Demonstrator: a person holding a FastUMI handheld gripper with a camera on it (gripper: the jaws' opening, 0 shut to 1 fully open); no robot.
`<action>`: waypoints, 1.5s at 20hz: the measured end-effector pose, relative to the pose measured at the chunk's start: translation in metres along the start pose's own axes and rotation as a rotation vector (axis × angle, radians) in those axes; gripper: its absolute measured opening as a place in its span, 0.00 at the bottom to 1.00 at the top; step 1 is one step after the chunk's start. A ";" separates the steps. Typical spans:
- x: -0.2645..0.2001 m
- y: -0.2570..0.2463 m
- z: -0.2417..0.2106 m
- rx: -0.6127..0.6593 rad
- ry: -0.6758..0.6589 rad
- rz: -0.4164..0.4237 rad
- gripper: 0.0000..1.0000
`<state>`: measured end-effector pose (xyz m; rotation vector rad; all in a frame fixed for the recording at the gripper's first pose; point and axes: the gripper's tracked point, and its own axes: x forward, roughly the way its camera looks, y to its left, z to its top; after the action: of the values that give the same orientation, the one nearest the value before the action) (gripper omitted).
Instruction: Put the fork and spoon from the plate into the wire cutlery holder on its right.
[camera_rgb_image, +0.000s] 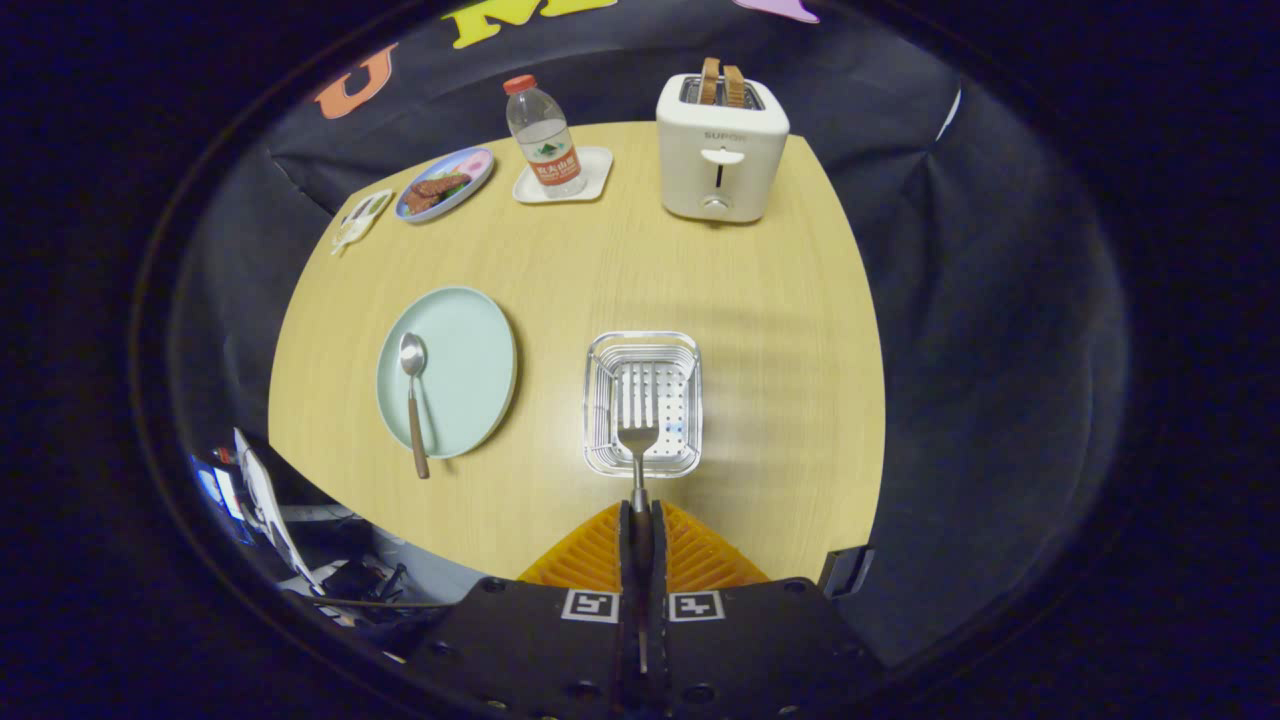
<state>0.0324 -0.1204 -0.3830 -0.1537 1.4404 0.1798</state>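
My gripper (640, 510) is shut on the fork (637, 440), pinching its handle between both fingers. The fork's tines point forward and hang over the near end of the wire cutlery holder (600, 360), a silver basket just ahead of the fingers. Left of the holder lies a pale green plate (465, 350). On the plate rests the spoon (412, 400), bowl pointing away, its brown handle sticking out past the plate's near rim.
A white toaster (720, 150) with two bread slices stands at the table's far side. A water bottle (545, 140) on a white coaster, a patterned plate of food (445, 183) and a small white item (360, 217) sit at the far left.
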 end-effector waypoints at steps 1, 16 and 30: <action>0.002 -0.001 -0.001 -0.002 0.028 -0.005 0.03; 0.008 -0.002 0.030 -0.077 0.151 -0.115 0.08; 0.002 0.055 0.039 -0.123 0.004 -0.052 0.85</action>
<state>0.0589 -0.0586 -0.3800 -0.2921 1.4285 0.2257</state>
